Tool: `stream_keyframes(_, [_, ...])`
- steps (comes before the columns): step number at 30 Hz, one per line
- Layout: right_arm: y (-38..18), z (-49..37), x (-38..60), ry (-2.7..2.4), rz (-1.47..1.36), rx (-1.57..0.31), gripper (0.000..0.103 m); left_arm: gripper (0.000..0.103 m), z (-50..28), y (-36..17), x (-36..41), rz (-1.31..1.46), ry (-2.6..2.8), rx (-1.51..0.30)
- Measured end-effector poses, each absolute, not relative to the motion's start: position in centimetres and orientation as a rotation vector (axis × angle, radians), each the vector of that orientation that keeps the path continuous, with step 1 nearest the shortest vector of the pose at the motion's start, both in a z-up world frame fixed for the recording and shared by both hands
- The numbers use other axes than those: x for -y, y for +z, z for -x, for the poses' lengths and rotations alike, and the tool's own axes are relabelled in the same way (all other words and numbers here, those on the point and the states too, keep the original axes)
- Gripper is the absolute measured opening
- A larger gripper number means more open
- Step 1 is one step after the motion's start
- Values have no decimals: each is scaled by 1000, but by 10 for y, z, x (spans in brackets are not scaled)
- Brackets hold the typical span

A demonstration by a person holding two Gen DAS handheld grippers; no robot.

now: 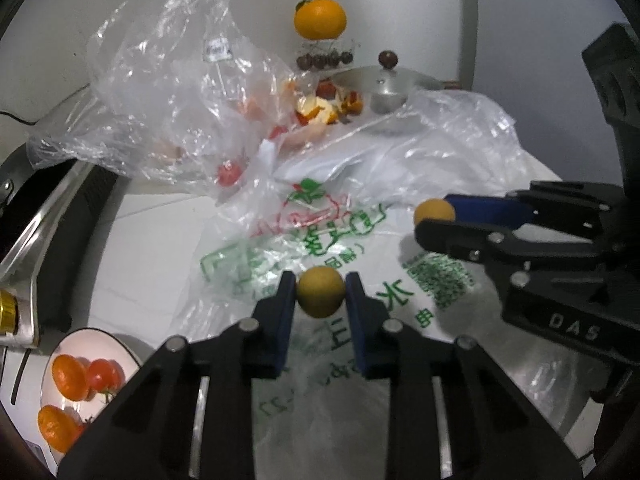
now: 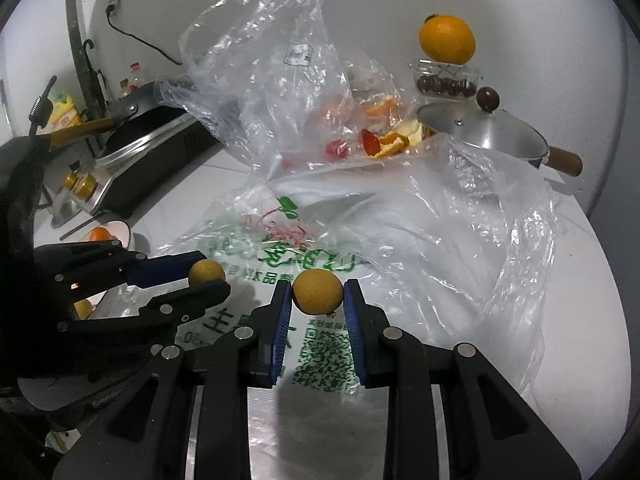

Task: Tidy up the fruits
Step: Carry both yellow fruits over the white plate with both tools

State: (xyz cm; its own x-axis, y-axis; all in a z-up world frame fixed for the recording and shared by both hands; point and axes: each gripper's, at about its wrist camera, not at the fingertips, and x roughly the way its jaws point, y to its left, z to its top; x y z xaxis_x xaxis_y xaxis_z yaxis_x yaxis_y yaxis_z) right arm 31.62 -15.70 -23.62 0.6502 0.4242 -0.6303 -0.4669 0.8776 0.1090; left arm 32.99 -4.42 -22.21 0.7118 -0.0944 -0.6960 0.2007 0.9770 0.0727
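Observation:
My left gripper [image 1: 320,285] is shut on a small yellow-orange round fruit [image 1: 321,297], held just above a white plastic bag with green print [image 1: 280,248]. To its right, my right gripper [image 1: 434,215] is shut on a second small fruit [image 1: 434,209]. The right wrist view shows the same pair: the right gripper [image 2: 318,289] pinches its fruit [image 2: 318,294] between blue pads, and the left gripper [image 2: 213,273] holds the other fruit [image 2: 206,272] at the left. A white plate [image 1: 60,354] with mandarins [image 1: 70,376] and a tomato [image 1: 105,376] sits at the lower left.
A crumpled clear bag [image 1: 172,92] with tomatoes stands behind the printed bag. Beyond it lie orange peels [image 1: 320,112], a lidded steel pot [image 1: 384,84] and a large orange [image 1: 320,18] on a clear box of dark fruit. A stove [image 2: 152,152] with a pan is at the left.

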Motion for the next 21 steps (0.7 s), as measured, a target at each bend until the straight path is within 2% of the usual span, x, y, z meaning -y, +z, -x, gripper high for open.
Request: stream_keyframes(21, [-218, -273, 133, 504, 99, -671, 29, 26, -276, -196, 19, -110, -172, -682])
